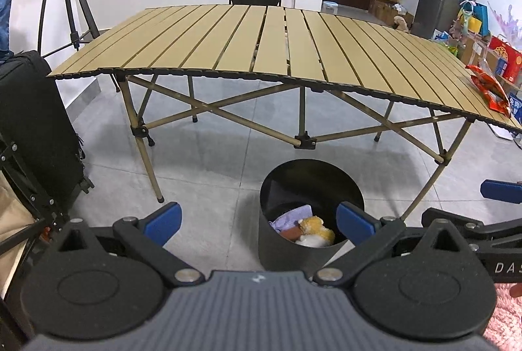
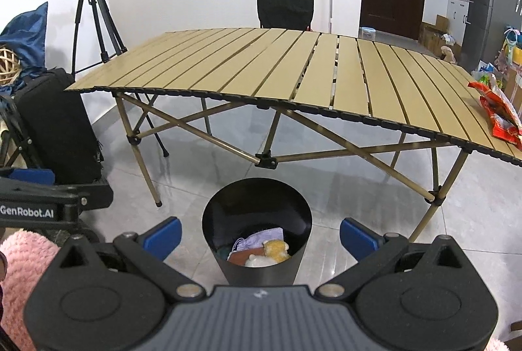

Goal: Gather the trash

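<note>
Both grippers' jaws wide, empty, over black bin (image 2: 257, 253), red wrapper (image 1: 491, 89) on table (image 1: 228, 40), phone-topped tripod (image 2: 94, 8) in right view only

At the left edge of your right wrist view, the side of the left gripper (image 2: 29, 187) reads "GenRobot.AI" in white letters. At the right edge of your left wrist view, the right gripper (image 1: 502, 197) shows "DA", cut off by the frame. Print on the red snack wrapper (image 2: 499, 116) at the far right looks too blurred to read.
</note>
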Tool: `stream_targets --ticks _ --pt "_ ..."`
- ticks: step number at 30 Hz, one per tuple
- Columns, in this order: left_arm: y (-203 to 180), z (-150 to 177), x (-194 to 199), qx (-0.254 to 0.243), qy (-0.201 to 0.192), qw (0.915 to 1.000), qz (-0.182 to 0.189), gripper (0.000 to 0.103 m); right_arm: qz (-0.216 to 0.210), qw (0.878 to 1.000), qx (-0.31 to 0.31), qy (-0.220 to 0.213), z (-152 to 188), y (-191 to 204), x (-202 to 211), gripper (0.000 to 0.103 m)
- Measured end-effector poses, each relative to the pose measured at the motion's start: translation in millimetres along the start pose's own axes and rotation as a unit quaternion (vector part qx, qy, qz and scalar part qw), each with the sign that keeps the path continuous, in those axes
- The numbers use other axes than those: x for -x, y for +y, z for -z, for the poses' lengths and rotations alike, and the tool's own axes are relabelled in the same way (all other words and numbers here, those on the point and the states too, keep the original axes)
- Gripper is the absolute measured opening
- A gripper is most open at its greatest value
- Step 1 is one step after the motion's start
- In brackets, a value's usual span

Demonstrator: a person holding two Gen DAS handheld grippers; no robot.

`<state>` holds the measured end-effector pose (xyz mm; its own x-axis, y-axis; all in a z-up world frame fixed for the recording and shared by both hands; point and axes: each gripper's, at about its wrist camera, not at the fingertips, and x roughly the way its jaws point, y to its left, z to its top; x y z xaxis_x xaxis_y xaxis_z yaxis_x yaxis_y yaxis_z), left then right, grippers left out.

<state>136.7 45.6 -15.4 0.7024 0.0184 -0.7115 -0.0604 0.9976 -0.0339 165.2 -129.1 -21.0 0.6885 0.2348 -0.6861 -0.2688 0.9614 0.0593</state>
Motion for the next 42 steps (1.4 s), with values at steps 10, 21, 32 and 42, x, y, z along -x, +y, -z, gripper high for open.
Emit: stream_targets --ticks 10,21,32,42 --pt "0 3 6 -0.002 -0.006 1.0 0.0 0.103 0.004 1.0 0.001 0.0 6 2 8 0.103" --pt "0 4 12 -0.005 -0.015 0.9999 -0.002 0.103 0.005 1.0 0.005 -0.005 7 5 14 0.103" --pt "1 5 16 -0.009 -0.023 0.9997 0.003 0.103 0.008 1.0 0.006 -0.012 8 6 19 0.103" --pt "0 6 17 -0.011 -0.025 0.9996 0.004 0.103 0.009 1.0 0.006 -0.011 9 6 19 0.103"
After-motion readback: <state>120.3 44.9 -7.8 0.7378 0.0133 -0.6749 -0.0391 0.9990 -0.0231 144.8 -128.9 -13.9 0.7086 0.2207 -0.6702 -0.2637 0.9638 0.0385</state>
